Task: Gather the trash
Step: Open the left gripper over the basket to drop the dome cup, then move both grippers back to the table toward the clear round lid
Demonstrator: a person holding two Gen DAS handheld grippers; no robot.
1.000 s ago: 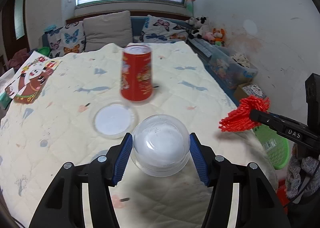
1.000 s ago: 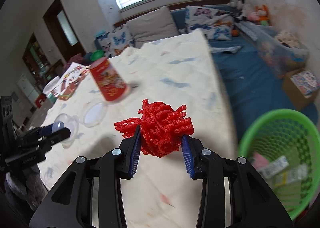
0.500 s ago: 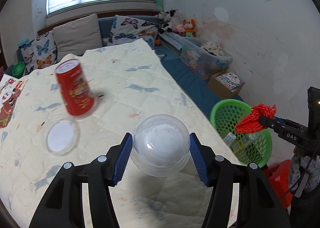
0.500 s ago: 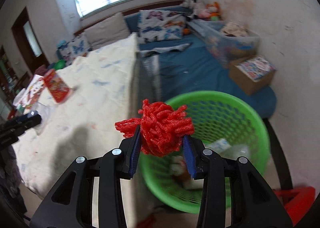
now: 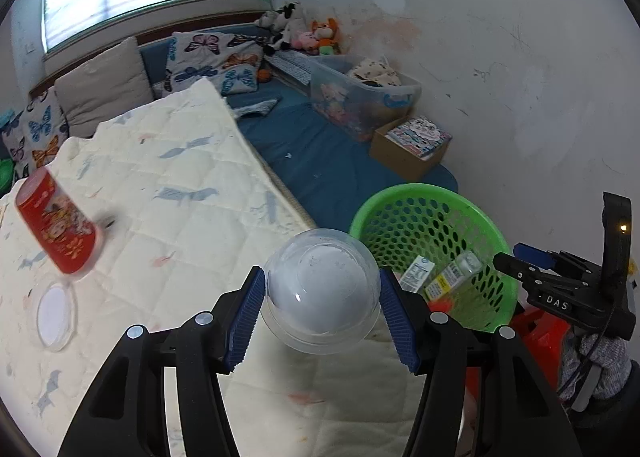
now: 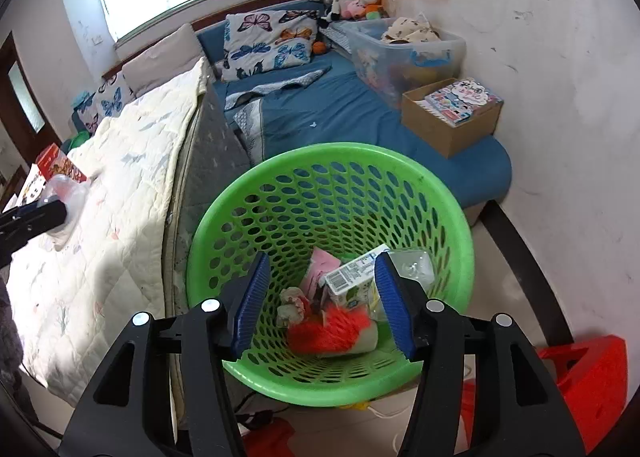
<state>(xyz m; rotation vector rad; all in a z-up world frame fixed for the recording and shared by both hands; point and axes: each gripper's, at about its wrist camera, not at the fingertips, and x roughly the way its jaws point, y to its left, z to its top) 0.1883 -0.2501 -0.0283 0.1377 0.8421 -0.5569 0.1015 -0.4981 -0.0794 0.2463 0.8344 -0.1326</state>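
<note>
Drop step: right gripper (image 6: pixel 320 299) opening, empty, above green basket (image 6: pixel 460 241). Left gripper (image 5: pixel 322 317) grasping clear dome lid (image 5: pixel 322 289); needs carrying over basket, release.

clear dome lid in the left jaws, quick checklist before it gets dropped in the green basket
1. Clear dome lid gripped between the left gripper's jaws: ok.
2. Lid over the green basket: not ok, it hangs over the quilt edge.
3. Right gripper empty, jaws opening: ok.
4. Red mesh ball inside the basket: ok.
5. Room left in the basket: ok.
6. Right gripper out of the drop path: not ok, it hovers over the basket.
</note>
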